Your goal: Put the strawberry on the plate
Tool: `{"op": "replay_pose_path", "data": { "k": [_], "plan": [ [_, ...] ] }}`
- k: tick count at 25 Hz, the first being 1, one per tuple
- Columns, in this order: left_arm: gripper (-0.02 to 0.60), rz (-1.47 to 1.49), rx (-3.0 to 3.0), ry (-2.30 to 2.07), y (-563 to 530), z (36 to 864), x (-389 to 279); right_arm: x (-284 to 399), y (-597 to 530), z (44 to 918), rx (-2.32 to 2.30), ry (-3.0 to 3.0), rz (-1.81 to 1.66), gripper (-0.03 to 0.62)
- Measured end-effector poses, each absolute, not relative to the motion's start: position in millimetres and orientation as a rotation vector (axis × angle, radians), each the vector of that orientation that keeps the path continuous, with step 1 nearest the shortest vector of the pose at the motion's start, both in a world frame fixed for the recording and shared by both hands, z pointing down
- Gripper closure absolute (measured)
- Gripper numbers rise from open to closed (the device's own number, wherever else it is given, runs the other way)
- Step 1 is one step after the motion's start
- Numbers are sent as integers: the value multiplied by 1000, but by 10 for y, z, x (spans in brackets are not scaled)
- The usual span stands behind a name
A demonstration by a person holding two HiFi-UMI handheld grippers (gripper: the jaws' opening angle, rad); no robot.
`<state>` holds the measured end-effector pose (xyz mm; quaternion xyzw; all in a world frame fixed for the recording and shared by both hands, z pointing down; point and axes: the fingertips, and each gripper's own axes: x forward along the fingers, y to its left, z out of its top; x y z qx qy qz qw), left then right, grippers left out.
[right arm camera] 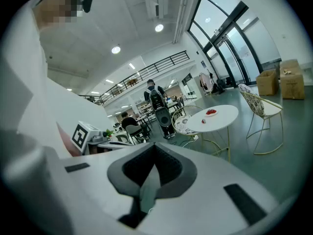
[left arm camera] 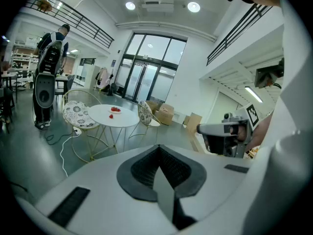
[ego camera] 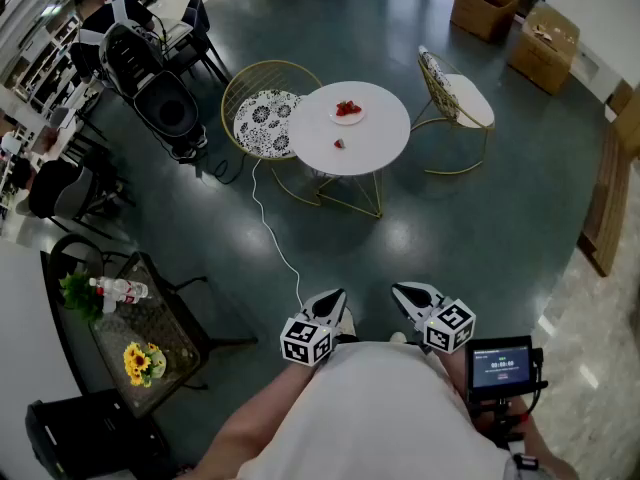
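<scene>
- A single strawberry (ego camera: pixel 339 144) is seen lying on the bare top of the round white table (ego camera: pixel 380 138). It is near the plate (ego camera: pixel 347 114) but not on it, on the side nearer the person.
- The plate is set toward the far part of the tabletop, and a few red berries (ego camera: pixel 347 108) are piled on it.
- The table is flanked by two gold wire chairs. The patterned-cushion chair (ego camera: pixel 265 118) is drawn up close on the left, and the pale-seated chair (ego camera: pixel 462 98) is placed slightly apart on the right.
- A white cable (ego camera: pixel 270 223) is laid across the dark floor from below the table toward the person.
- The left gripper (ego camera: pixel 330 306) is held low before the person's body, well apart from the table. Its jaws are pressed together, and nothing is caught between them.
- The right gripper (ego camera: pixel 412 298) is held just beside it. Its jaws are likewise closed on nothing, and both tools are pointed toward the table.
- A small screen device (ego camera: pixel 500 360) is carried at the person's right.
- A dark side table (ego camera: pixel 170 313) is seen at the lower left, with yellow flowers (ego camera: pixel 142 361) and a bottle (ego camera: pixel 122 289) on it.
- Cardboard boxes (ego camera: pixel 485 8) are stacked at the far edge of the floor.
</scene>
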<state>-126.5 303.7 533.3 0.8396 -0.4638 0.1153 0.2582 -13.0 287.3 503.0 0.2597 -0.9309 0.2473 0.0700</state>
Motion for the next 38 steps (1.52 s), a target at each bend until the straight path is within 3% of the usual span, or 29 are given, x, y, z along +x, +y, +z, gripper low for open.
{"op": "replay_pose_path", "data": {
  "k": [11, 38],
  "plan": [
    [575, 335, 2271, -1332, 3616, 5257, -632, 610, 3400, 4999, 758, -2810, 726, 588],
    [575, 323, 2195, -1473, 3782, 5230, -528, 843, 3405, 4952, 703, -2840, 706, 588]
  ]
}}
